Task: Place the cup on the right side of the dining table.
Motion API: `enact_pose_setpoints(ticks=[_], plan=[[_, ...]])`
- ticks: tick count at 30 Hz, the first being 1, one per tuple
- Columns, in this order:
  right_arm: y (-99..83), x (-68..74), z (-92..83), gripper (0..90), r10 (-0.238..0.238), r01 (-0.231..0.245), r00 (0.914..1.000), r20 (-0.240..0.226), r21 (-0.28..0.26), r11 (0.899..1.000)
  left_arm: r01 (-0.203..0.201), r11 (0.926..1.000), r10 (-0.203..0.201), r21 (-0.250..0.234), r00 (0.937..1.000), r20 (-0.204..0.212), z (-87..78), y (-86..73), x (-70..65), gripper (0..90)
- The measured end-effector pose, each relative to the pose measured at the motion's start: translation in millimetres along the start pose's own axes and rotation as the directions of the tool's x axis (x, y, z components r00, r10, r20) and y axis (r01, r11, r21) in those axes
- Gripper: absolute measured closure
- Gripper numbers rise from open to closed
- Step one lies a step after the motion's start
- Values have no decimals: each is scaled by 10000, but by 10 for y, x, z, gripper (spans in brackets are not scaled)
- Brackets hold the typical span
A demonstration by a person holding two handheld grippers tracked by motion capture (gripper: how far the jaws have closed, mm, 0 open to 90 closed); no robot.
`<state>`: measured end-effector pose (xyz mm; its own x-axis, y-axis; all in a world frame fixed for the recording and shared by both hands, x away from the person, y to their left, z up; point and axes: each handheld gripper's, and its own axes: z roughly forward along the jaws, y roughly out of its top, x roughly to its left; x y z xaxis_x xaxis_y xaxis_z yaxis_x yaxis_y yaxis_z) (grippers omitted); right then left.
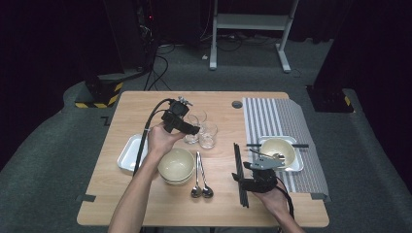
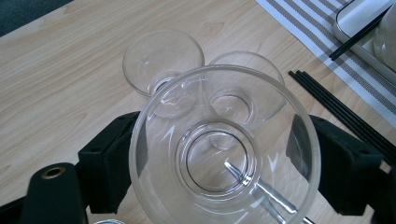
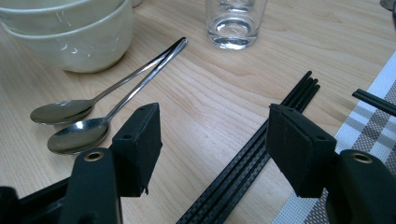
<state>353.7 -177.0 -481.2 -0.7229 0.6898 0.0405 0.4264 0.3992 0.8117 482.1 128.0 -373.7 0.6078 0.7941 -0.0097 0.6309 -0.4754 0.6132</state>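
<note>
Left gripper (image 2: pixel 224 168): pinching a clear glass (image 2: pixel 224 144), lifting it beside two others (image 2: pixel 161 60) near the table's (image 1: pixel 145 194) far-middle.
Right gripper (image 3: pixel 215 149): jaws standing spread, hovering over the black chopsticks (image 3: pixel 247 163) near the striped mat's (image 3: pixel 373 130) edge.

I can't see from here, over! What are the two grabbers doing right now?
Left gripper shut on a clear glass, two more glasses beyond. Right gripper open, low over the black chopsticks. Spoons lie close beside.
</note>
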Motion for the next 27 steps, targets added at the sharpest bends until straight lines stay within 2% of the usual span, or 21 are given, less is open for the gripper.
enact_pose_setpoints(ticks=[6,11,27], plan=[[82,3,-68,362,-165,160,9997,-192,-230,9996,15,10000,-15,-33,10000,68,-23,4,-1,184],[151,5,-109,362,-249,238,9992,-316,-344,9991,-128,9999,128,30,9999,5,-53,38,-6,185],[356,4,-192,383,-423,397,9982,-425,-598,9974,-240,9997,240,4,9997,59,-131,107,-24,184]])
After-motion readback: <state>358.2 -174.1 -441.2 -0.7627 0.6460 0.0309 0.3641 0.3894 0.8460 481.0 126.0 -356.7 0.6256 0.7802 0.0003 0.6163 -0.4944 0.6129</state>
